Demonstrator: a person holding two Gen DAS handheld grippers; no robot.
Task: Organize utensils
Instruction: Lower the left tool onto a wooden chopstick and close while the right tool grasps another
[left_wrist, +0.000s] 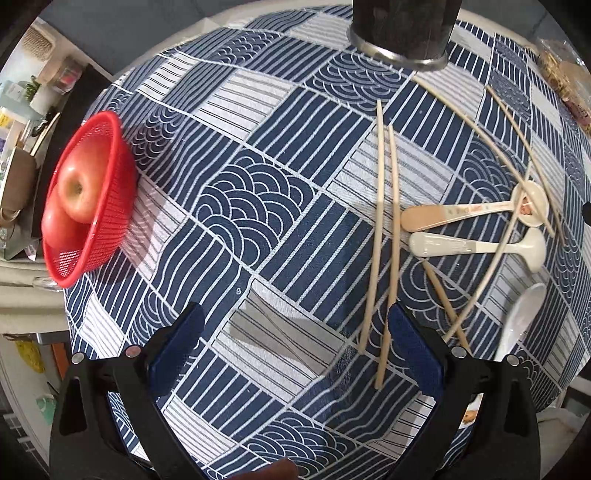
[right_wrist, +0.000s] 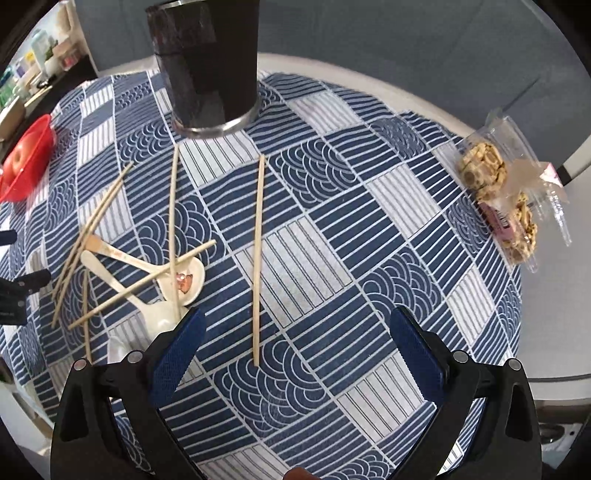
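Blue-padded fingers of the left gripper (left_wrist: 295, 347) stand wide apart with nothing between them, poised over the blue-and-white patterned tablecloth (left_wrist: 258, 206). Just inside its right finger run two pale wooden chopsticks (left_wrist: 384, 236), lying side by side and pointing away from the tongs; the near end of one sits close against the right pad, though contact cannot be confirmed.

Further right of that finger: a beige plastic spoon (left_wrist: 461, 216) and a cream plastic spoon (left_wrist: 480, 245), parallel, with more chopsticks crossing them, plus a white ceramic spoon (left_wrist: 517, 321) near the cloth's edge. Far ahead of the left tongs stands a dark cylindrical utensil holder with a metal base ring (left_wrist: 402, 33). Off to their left, a red mesh plastic basket (left_wrist: 96, 199) holds red apples (left_wrist: 79, 190).

Right gripper (right_wrist: 295, 350): jaws likewise spread, empty. A single wooden chopstick (right_wrist: 258, 258) lies lengthwise between its fingers, its near end just ahead of the tips and not touched by either pad. The spoon-and-chopstick pile sits ahead-left of its left finger, with the cream spoon's bowl just beside that fingertip. The utensil holder stands upright far ahead, slightly left. To the far right, a clear plastic packet of round biscuits (right_wrist: 495, 184) lies at the cloth's edge.
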